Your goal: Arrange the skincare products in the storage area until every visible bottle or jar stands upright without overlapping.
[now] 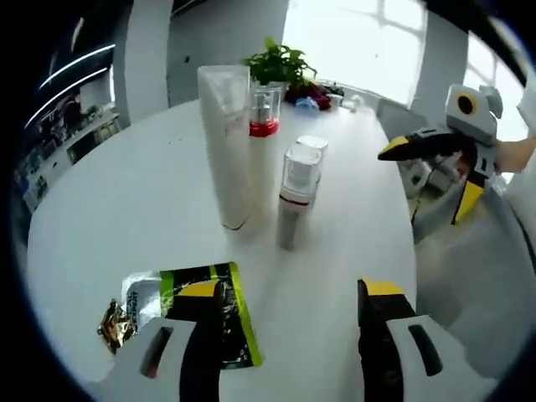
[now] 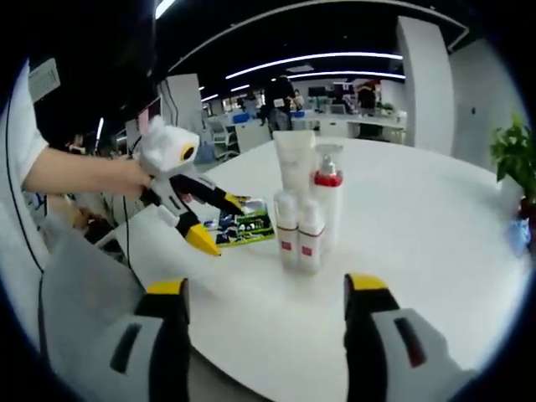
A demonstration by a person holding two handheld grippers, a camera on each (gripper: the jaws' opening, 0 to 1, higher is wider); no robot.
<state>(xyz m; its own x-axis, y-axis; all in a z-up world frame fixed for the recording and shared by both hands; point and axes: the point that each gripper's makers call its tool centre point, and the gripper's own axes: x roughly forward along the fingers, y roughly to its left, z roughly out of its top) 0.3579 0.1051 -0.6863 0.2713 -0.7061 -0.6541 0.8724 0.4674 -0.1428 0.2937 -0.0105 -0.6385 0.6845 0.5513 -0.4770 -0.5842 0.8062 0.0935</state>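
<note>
Looking along my left gripper [image 1: 293, 322], I see its two yellow-tipped jaws spread wide apart with nothing between them, low over the near edge of the round white table [image 1: 109, 209]. A green and black sachet [image 1: 201, 314] lies flat by that near edge, partly behind the left jaw. Toward the middle of the table the skincare products stand upright in a tight cluster: a tall white tube [image 1: 226, 146] on its cap, a clear pump bottle with a red band [image 1: 264, 113] just behind it, and two small white bottles [image 1: 299, 188] with clear caps close beside the tube. A potted plant [image 1: 279, 63] sits at the far edge. My right gripper [image 1: 419, 151] comes in past the table's right edge, held in a hand, and I cannot tell how far its jaws are parted from here. Along my right gripper [image 2: 264, 322] the jaws are released, wide and empty, over the near edge of the table [image 2: 419, 218]. The same cluster stands near the middle: tube [image 2: 293, 163], red-banded pump bottle [image 2: 328, 197], and two small bottles [image 2: 300, 230] in front, touching or nearly so. The sachet [image 2: 243, 224] lies just beside them, and the left gripper [image 2: 213, 222] hovers over it, jaws parted, held by a hand [image 2: 126, 177].
</note>
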